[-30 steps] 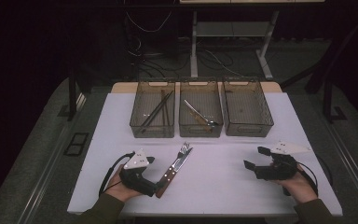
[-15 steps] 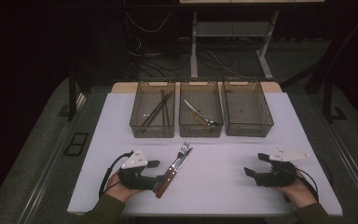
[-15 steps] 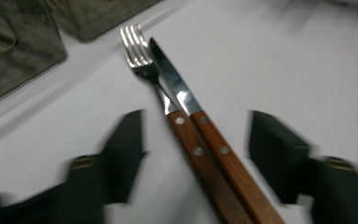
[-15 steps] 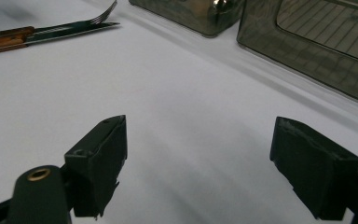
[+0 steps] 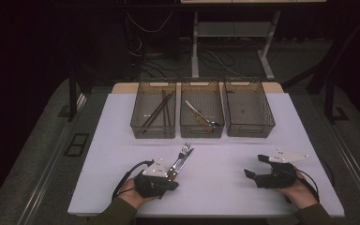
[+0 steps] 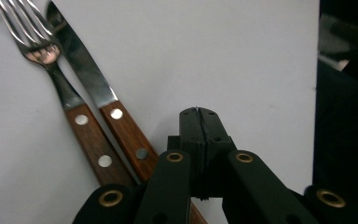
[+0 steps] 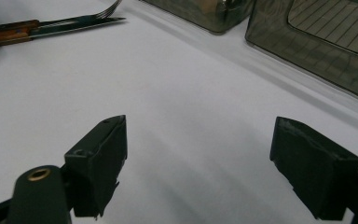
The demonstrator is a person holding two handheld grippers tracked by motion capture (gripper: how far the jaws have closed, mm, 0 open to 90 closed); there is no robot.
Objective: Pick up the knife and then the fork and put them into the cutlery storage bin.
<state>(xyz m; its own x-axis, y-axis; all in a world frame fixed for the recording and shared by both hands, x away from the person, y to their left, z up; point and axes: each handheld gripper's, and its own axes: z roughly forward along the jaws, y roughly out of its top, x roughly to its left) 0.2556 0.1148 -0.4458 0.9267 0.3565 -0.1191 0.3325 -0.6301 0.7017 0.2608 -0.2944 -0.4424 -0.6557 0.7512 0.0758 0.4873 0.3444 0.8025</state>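
Observation:
A fork (image 5: 184, 150) and a knife (image 5: 178, 164) with brown wooden handles lie side by side on the white table (image 5: 215, 192), tips toward the trays. My left gripper (image 5: 173, 184) sits low at the handle ends, just right of them. In the left gripper view its jaws (image 6: 198, 114) have just been closing and now meet with nothing between them; the knife (image 6: 88, 74) and fork (image 6: 46, 53) lie to their left. My right gripper (image 5: 255, 166) rests at the right, open, with bare table between its jaws (image 7: 198, 161).
Three smoky clear trays stand in a row behind: the left tray (image 5: 153, 132) holds dark sticks, the middle tray (image 5: 201, 133) holds metal cutlery, and the right tray (image 5: 250, 132) stands beside it. The table's front edge runs just below both hands.
The left gripper's jaws went from wide open to closed, and the hand shifted a little right and down toward the handle ends. The right gripper stays about where it was.

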